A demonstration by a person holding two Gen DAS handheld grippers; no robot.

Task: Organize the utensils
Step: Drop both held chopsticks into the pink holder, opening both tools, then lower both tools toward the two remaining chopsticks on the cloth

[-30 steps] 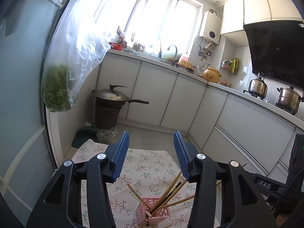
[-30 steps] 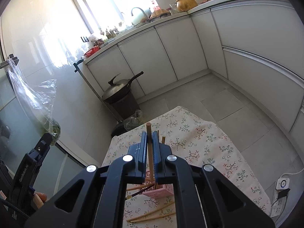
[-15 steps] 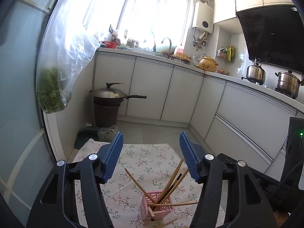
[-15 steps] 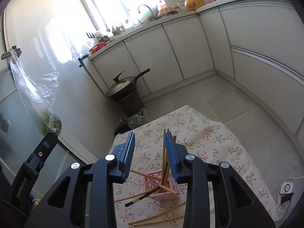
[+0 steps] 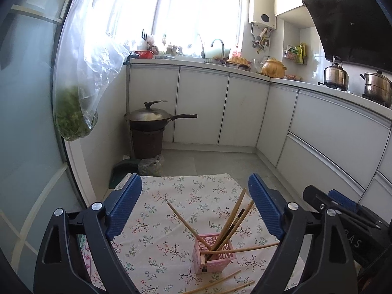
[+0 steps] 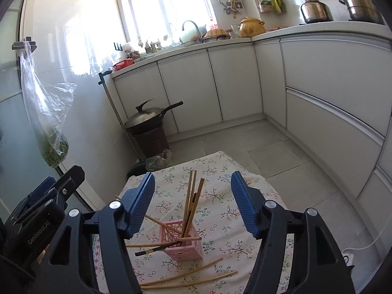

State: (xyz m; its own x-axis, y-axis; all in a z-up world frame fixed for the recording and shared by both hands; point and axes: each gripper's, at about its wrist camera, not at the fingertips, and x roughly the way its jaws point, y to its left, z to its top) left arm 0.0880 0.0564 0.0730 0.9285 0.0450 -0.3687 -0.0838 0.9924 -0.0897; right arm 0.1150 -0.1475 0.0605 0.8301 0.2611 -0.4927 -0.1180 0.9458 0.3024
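A small pink lattice holder (image 5: 212, 252) (image 6: 182, 241) stands on a floral tablecloth (image 5: 171, 208) (image 6: 220, 210). Several wooden chopsticks (image 5: 232, 213) (image 6: 191, 196) stick out of it at different angles, some leaning flat over its rim. Loose chopsticks (image 5: 218, 281) (image 6: 188, 275) lie on the cloth in front of it. My left gripper (image 5: 194, 191) hovers above and behind the holder, jaws opening wide, nothing between them. My right gripper (image 6: 192, 186) hangs over the holder, jaws opening; the upright chopsticks show in the gap but the pads do not touch them.
A lidded wok (image 5: 149, 116) (image 6: 147, 117) sits on a dark bin by the white cabinets (image 5: 220, 105). A plastic bag of greens (image 5: 73, 112) (image 6: 52, 147) hangs at the left wall. Grey floor tiles (image 6: 269, 147) lie beyond the table.
The right gripper, shut on a chopstick a second ago, has opened and left it standing in the holder. The left gripper's jaws have spread wider, and its view has dipped toward the table.
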